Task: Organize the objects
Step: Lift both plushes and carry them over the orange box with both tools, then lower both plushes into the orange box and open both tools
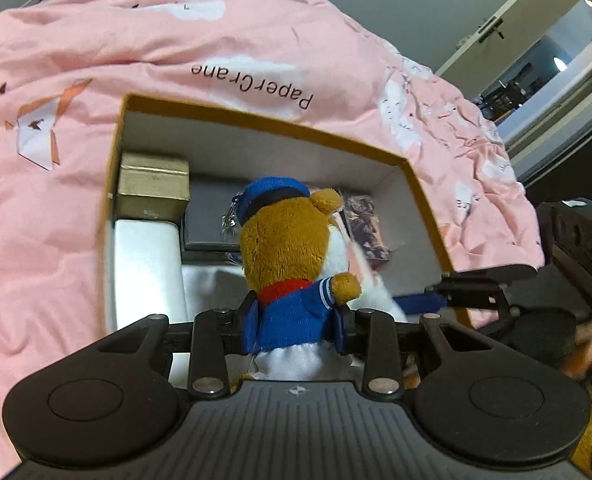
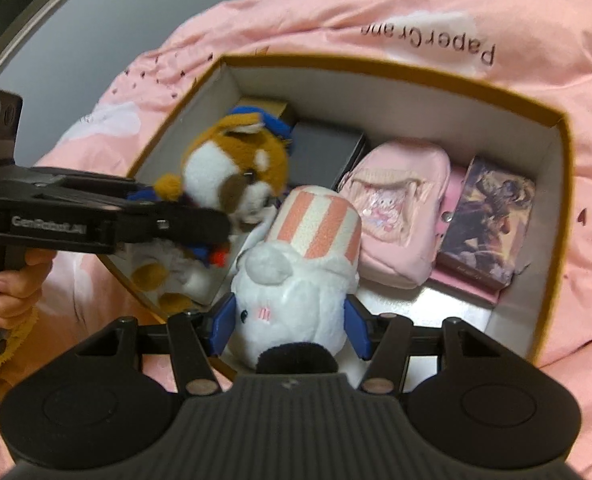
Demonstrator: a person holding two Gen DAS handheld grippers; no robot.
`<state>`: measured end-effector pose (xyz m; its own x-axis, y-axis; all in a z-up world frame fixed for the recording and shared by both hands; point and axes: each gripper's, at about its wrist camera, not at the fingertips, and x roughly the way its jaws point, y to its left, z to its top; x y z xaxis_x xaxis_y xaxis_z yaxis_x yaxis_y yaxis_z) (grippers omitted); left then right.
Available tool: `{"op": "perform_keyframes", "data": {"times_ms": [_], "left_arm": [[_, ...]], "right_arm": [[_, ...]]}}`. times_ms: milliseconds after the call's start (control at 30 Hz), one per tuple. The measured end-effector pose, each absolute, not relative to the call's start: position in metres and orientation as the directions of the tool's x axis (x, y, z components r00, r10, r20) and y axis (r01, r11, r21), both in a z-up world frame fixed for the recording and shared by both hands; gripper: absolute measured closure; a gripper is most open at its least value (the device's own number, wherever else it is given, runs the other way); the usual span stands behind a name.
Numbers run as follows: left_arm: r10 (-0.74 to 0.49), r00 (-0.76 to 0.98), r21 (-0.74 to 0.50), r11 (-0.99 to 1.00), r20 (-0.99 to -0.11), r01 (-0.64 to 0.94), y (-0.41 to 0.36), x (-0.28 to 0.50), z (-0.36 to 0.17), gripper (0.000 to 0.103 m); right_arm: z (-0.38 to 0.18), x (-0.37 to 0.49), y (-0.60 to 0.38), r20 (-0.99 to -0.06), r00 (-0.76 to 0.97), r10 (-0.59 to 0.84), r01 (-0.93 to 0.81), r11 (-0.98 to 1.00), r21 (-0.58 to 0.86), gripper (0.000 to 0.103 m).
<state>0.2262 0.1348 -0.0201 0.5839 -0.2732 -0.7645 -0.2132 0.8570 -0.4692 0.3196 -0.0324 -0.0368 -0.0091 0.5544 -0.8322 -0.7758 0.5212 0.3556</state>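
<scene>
An open cardboard box (image 1: 424, 196) (image 2: 556, 184) lies on a pink bedsheet. My left gripper (image 1: 296, 320) is shut on a brown plush dog (image 1: 283, 240) in a blue sailor suit and cap, held over the box's near side; it also shows in the right wrist view (image 2: 231, 160). My right gripper (image 2: 289, 320) is shut on a white plush (image 2: 291, 296) with a pink-striped hat, held over the box's near edge, beside the dog. The right gripper's fingers (image 1: 476, 284) reach in from the right in the left wrist view.
In the box lie a gold box (image 1: 153, 186), a white case (image 1: 145, 264), a dark case (image 2: 328, 152), a pink pouch (image 2: 396, 204) and a picture card box (image 2: 488, 216). The pink sheet (image 1: 35, 240) surrounds the box. A door stands far right (image 1: 536, 40).
</scene>
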Motion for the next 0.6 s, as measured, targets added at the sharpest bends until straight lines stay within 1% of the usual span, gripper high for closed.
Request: {"op": "perform_keyframes", "data": {"times_ms": [100, 200, 400, 600], "left_arm": [[-0.255, 0.548, -0.437, 0.869, -0.797, -0.231, 0.137, 0.215, -0.006, 0.064], [-0.304, 0.508, -0.479, 0.839, -0.806, -0.257, 0.142, 0.215, -0.006, 0.064], [-0.331, 0.468, -0.508, 0.798, -0.820, -0.325, 0.144, 0.241, -0.039, 0.064], [-0.279, 0.478, -0.470, 0.813, -0.833, -0.344, 0.136, 0.251, -0.060, 0.064]], "right_arm": [[-0.029, 0.324, -0.043, -0.823, 0.009, 0.568, -0.760, 0.538, 0.363, 0.044], [-0.026, 0.326, -0.049, -0.820, 0.009, 0.573, -0.748, 0.548, 0.375, 0.044], [-0.032, 0.324, -0.047, -0.828, 0.012, 0.560, -0.738, 0.564, 0.371, 0.044], [-0.043, 0.323, -0.041, -0.838, -0.013, 0.545, -0.744, 0.555, 0.373, 0.044]]}}
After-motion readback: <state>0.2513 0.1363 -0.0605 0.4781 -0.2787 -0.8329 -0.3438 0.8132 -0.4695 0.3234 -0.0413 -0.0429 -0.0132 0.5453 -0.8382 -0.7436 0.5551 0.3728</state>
